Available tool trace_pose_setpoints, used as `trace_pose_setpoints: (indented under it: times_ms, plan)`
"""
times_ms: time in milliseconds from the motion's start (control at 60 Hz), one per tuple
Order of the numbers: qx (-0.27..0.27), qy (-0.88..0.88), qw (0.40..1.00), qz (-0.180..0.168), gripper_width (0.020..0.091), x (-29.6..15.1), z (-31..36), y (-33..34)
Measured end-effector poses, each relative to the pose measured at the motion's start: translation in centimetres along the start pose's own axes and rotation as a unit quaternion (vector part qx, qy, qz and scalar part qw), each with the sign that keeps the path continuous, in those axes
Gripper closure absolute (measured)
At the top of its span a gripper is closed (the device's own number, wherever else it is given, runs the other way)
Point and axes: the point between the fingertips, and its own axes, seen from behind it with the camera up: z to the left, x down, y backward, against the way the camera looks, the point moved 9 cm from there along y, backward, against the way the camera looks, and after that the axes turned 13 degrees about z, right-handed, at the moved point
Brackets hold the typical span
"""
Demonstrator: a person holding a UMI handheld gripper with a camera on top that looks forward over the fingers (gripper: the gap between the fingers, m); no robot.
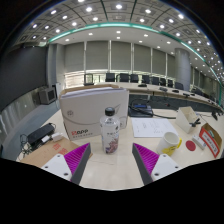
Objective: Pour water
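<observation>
A clear water bottle stands upright on the pale bench, just ahead of the gripper and in line with the gap between its jaws. Close behind the bottle sits a white box. Ahead and to the right lie papers, a pale cup and a red-printed packet, with a black device off to the left. Labels and print are too small to read. The jaws are spread wide, magenta pads bare, holding and touching nothing.
</observation>
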Motion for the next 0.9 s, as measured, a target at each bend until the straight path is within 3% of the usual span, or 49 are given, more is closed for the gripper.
trace_pose_setpoints:
  times_ms: [267,333,383,433,700,900]
  plan:
    - [-0.001,-0.011,1.0,-0.023,0.0272,-2.2,1.0,-12.1]
    - [-0.001,-0.009,1.0,-0.03,0.0332,-2.6,0.9,-14.2]
    - [-0.002,-0.008,0.999,-0.032,0.0422,-2.7,0.9,-15.1]
    - [-0.001,-0.009,0.999,-0.042,0.0548,-3.2,0.7,-15.6]
    - [-0.017,-0.005,0.999,-0.041,0.0679,-3.4,0.7,-15.7]
    - [-0.067,-0.098,0.992,-0.053,0.068,-5.7,-1.8,-12.0]
